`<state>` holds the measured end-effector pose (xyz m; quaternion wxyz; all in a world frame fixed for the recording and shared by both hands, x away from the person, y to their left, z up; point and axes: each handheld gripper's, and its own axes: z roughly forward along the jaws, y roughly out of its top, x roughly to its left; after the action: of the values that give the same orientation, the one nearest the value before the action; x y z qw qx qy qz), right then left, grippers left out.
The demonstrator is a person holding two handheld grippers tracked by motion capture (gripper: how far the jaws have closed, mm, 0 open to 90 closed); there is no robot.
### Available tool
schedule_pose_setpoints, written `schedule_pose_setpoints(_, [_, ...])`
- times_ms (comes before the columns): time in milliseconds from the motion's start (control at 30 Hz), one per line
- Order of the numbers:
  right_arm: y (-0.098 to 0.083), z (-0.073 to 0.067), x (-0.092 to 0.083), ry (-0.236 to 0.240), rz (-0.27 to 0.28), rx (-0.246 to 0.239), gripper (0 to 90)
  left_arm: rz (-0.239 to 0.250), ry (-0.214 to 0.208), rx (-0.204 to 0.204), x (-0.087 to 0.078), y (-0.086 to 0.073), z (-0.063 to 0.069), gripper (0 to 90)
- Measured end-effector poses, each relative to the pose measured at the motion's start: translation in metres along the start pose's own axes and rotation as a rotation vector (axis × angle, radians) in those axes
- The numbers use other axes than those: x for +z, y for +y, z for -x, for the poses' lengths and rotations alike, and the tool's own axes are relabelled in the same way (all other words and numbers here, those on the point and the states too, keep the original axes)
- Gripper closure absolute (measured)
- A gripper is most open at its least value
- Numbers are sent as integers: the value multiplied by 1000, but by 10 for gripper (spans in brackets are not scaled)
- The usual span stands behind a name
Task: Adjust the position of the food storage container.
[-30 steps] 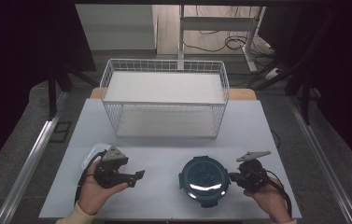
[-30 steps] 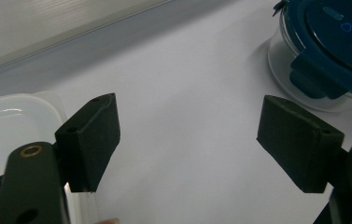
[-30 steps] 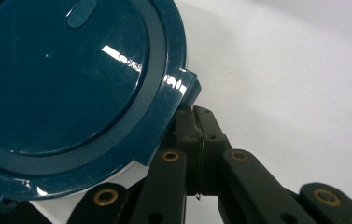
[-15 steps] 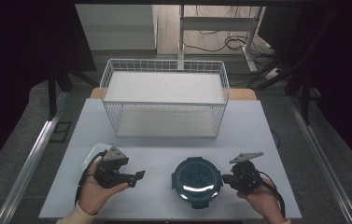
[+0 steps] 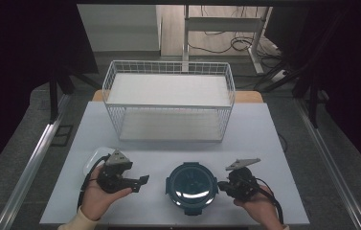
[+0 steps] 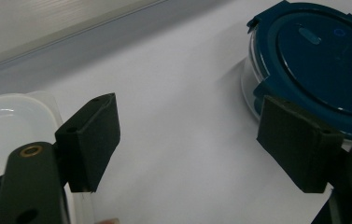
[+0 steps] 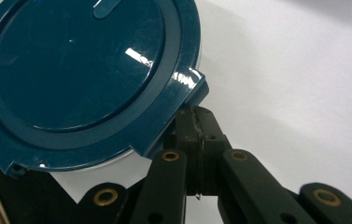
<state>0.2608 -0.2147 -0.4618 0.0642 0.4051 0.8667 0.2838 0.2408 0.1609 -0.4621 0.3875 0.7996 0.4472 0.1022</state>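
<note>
Two tools by a blue tub

The right tool (image 5: 222, 186) is closed tight, touching the round blue tub (image 5: 191, 187). The left tool (image 5: 142, 181) is open, holding nothing.

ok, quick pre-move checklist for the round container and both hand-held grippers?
1. Right hand-held gripper shut, jaws together at the side tab of the blue lid: ok. Whether it pinches the tab: cannot tell.
2. Left hand-held gripper open, nothing between its pads: ok.
3. Lid seated on the round container: looks ok in the high view; whether the tabs are latched: cannot tell.
4. Container resting flat on the table, inside its front edge: ok.
5. Clear tub close beside the left jaw: not ok if that hand swings left.
6. Wire basket standing apart, behind the working area: ok.
</note>
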Motion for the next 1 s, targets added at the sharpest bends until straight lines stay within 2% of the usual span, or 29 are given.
schedule_pose_setpoints(100, [1,-5,2,7,2,-10,895,2,-1,-2,0,0,0,211])
schedule_pose_setpoints(267, [3,-12,6,55,9,-18,895,1,-2,-1,0,0,-1,211])
schedule_pose_setpoints(333, [4,-15,8,57,13,-19,895,1,-2,-1,0,0,-1,211])
schedule_pose_setpoints(533, [2,-11,9,89,26,-16,894,9,-1,-3,-3,0,-1,211])
schedule_pose_setpoints(633, [2,-9,6,69,38,-16,894,22,-1,-7,-6,0,-2,211])
schedule_pose_setpoints(700, [1,-5,1,48,64,-8,893,28,-5,-8,-7,1,-2,211])
schedule_pose_setpoints(833, [-3,0,-9,36,125,14,889,32,-6,-11,-8,0,-2,212])
schedule_pose_setpoints(900, [-5,3,-14,35,165,32,780,33,-7,-11,-8,0,-2,212])
schedule_pose_setpoints(1000, [-6,8,-19,50,230,59,488,33,-9,-12,-8,1,-2,211])
